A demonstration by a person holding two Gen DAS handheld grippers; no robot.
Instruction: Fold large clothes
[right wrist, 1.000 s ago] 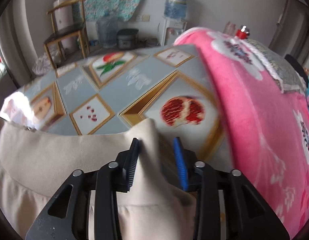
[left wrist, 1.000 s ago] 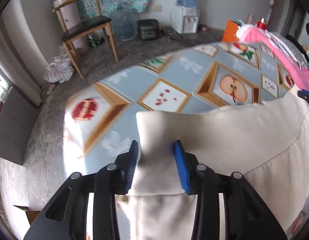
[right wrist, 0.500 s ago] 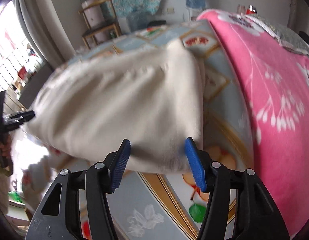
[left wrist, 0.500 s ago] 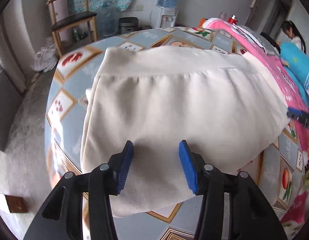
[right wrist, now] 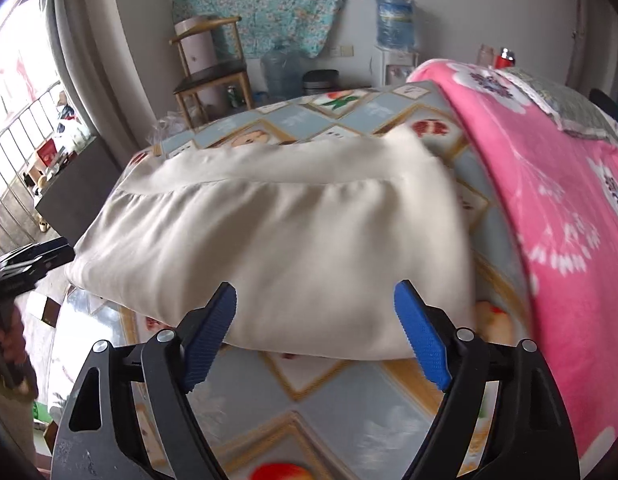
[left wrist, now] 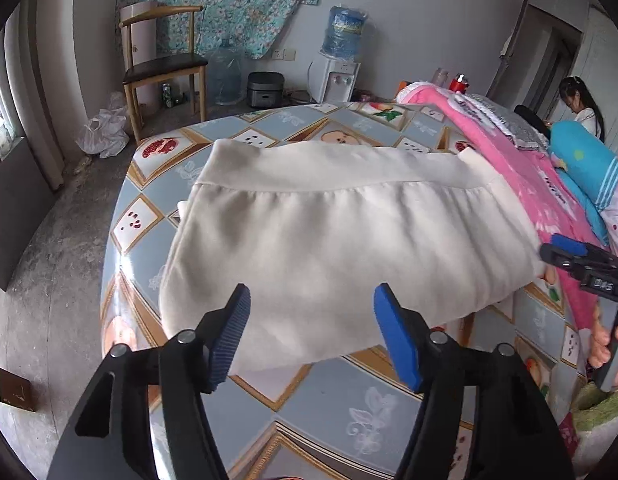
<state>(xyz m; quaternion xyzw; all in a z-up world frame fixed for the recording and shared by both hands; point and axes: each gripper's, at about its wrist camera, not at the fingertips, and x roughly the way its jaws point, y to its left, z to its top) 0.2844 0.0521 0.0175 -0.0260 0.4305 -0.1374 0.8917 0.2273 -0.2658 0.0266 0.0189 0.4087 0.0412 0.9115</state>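
Observation:
A cream garment (left wrist: 337, 236) lies folded on the fruit-patterned tablecloth (left wrist: 341, 400), its wide band along the far edge. My left gripper (left wrist: 312, 336) hovers over the near left edge of the garment, its jaws opening, with nothing pinched between the blue pads. In the right wrist view the same garment (right wrist: 277, 240) lies across the cloth (right wrist: 329, 420), and my right gripper (right wrist: 315, 334) stands at its near edge, jaws also opening, free of the fabric. The right gripper (left wrist: 569, 256) also shows at the right edge of the left wrist view, held by a hand.
A pink flowered blanket (right wrist: 557, 220) covers the right side of the table. A wooden chair (left wrist: 165, 68), water bottles and a dispenser (left wrist: 339, 76) stand by the far wall. A person (left wrist: 581, 104) sits at the far right. A dark cabinet (right wrist: 77, 196) stands left.
Both grippers have let go of the garment's band, opened wider and drawn back to its near edge. The garment now lies folded over on the table.

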